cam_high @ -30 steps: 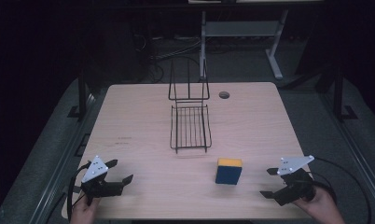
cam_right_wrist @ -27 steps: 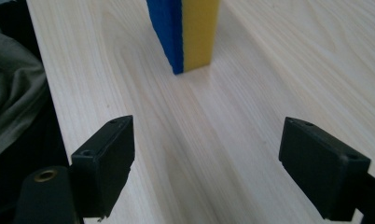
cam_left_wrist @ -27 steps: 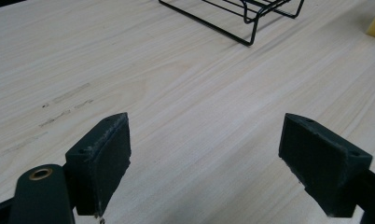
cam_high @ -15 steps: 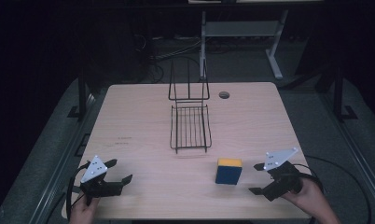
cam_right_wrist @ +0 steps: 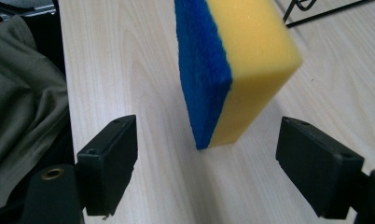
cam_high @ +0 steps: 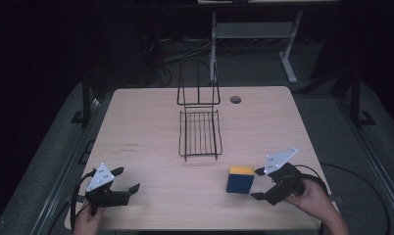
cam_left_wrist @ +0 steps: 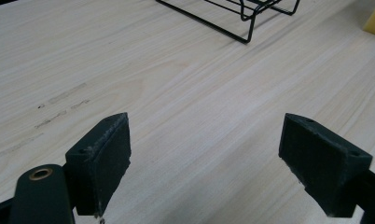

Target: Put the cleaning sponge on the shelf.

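One wire rack [cam_high: 200, 133] mid-table, apparently holding nothing. Blue-yellow sponge [cam_high: 240, 179] on edge outside it, near front. Right gripper [cam_high: 258, 183] jaws apart, just beside sponge. Left gripper [cam_high: 125, 179] jaws apart over bare wood.

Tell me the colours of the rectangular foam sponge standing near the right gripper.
The rectangular foam sponge is yellow with a blue scouring layer, clearest in the right gripper view.

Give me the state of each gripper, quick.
Left gripper: open, holding nothing, over bare table.
Right gripper: open, holding nothing, jaws either side of the sponge, not touching it.
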A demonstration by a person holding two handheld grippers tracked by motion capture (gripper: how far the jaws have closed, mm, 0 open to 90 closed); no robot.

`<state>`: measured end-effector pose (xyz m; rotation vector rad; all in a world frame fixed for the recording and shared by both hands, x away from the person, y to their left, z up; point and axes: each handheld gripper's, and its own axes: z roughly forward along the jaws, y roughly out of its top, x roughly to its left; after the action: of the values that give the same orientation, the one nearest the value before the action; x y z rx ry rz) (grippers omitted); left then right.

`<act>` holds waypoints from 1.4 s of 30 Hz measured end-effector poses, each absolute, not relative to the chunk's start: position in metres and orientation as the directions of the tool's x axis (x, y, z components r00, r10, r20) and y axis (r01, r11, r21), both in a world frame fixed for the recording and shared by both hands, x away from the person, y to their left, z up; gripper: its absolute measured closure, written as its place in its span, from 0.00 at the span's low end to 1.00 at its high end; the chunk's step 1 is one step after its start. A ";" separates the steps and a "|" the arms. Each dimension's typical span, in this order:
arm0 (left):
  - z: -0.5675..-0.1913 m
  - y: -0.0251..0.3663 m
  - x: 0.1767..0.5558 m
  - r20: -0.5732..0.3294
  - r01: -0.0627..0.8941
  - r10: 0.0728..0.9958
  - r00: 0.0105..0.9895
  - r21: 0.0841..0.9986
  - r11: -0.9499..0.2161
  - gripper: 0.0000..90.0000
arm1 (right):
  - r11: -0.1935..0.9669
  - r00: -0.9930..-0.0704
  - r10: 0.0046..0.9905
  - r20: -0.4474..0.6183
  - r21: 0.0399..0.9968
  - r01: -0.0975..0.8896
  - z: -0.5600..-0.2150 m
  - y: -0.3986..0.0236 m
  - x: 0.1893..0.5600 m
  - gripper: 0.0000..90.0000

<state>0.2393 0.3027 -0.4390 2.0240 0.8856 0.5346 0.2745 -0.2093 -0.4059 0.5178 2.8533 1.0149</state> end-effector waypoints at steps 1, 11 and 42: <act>-0.439 0.303 0.239 0.046 0.393 0.750 0.660 0.830 -0.396 0.18 | 0.727 -0.941 0.335 0.044 0.623 0.288 -0.406 -0.208 0.276 0.24; -0.440 0.303 0.239 0.056 0.389 0.747 0.662 0.827 -0.407 0.18 | 0.734 -0.945 0.323 0.054 0.616 0.286 -0.410 -0.197 0.288 0.27; -0.439 0.303 0.239 0.061 0.386 0.746 0.663 0.826 -0.411 0.18 | 0.759 -0.959 0.277 0.064 0.598 0.259 -0.407 -0.184 0.298 0.62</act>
<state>0.2386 0.3025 -0.4392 2.0380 0.8765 0.5440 0.2982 -0.1841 -0.4071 0.4457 2.9191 0.9856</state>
